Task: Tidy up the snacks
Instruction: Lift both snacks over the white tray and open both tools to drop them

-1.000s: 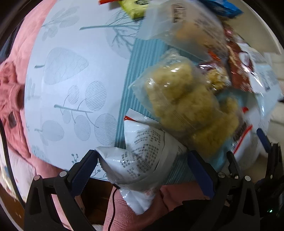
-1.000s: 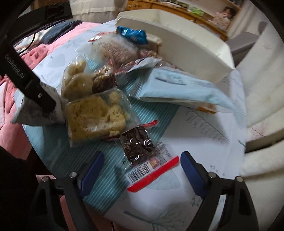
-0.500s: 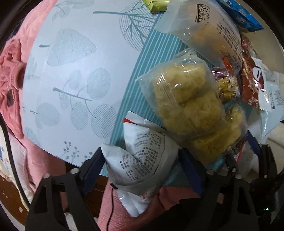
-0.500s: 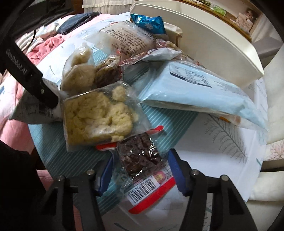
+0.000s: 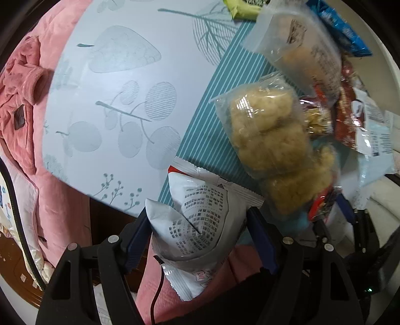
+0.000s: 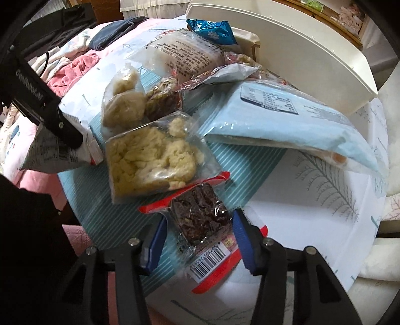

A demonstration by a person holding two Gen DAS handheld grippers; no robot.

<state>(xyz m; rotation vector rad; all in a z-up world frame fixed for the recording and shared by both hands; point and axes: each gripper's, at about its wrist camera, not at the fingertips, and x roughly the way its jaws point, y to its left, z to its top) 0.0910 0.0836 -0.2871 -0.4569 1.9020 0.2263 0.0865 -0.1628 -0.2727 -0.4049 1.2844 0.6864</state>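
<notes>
My left gripper [image 5: 197, 225] is shut on a white printed snack bag [image 5: 200, 225] at the table's near edge; the bag also shows in the right wrist view [image 6: 57, 150]. My right gripper [image 6: 198, 230] has its blue fingers [image 6: 241, 235] closed in on both sides of a clear red-trimmed packet of dark snacks [image 6: 200, 220] lying on the table. Clear bags of pale yellow puffs [image 6: 150, 160] [image 5: 265, 130] lie just beyond.
A large light-blue pack [image 6: 295, 120], a printed clear bag [image 6: 190, 55], a blue wrapper [image 6: 212, 30] and a green wrapper [image 5: 245, 7] lie on the leaf-pattern tablecloth [image 5: 112, 100]. A white bin [image 6: 287, 42] stands behind. Pink bedding [image 5: 22, 100] is left of the table.
Both grippers have narrowed. The left fingers closed onto the white bag; the right moved forward and its fingers closed in around the dark snack packet.
</notes>
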